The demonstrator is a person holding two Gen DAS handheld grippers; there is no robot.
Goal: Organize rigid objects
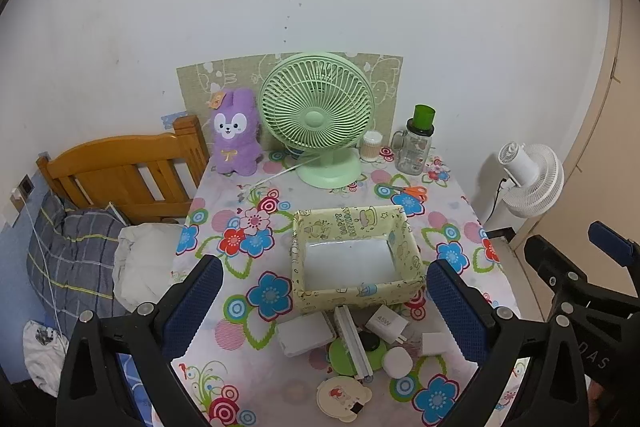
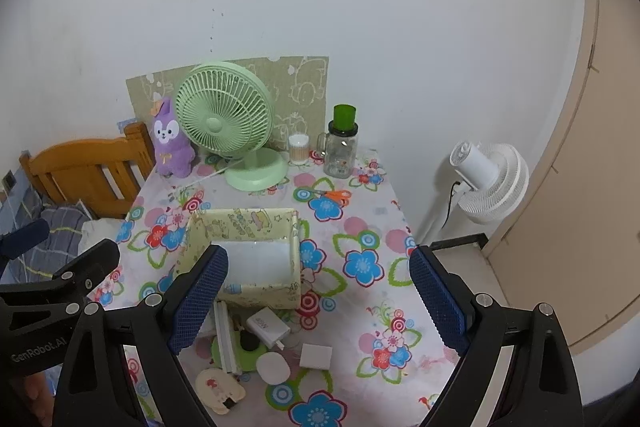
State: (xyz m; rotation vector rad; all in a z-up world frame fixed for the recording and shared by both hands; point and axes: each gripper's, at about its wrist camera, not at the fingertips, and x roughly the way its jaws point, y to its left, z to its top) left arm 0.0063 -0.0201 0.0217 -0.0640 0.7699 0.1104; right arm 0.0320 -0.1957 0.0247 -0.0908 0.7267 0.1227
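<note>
An empty cream patterned box (image 1: 356, 293) (image 2: 260, 297) stands mid-table on the flowered cloth. In front of it lies a cluster of small items: a white 45W charger (image 1: 386, 323) (image 2: 267, 327), a flat white case (image 1: 306, 337), a white strip (image 1: 354, 341) across a green disc (image 1: 342, 357), a white round puck (image 1: 398, 363) (image 2: 273, 367), a white cube (image 1: 436, 343) (image 2: 316, 357) and a cream bear-shaped compact (image 1: 344, 397) (image 2: 220, 389). My left gripper (image 1: 324, 265) hovers open above them, holding nothing. My right gripper (image 2: 319, 255) is open beside it, also holding nothing.
At the back stand a green desk fan (image 1: 318, 119), a purple plush rabbit (image 1: 234, 133), a swab jar (image 1: 371, 146) and a glass jar with green lid (image 1: 418, 143). Orange scissors (image 1: 412, 191) lie behind the box. A wooden headboard (image 1: 120, 171) is left, a white fan (image 2: 486, 179) right.
</note>
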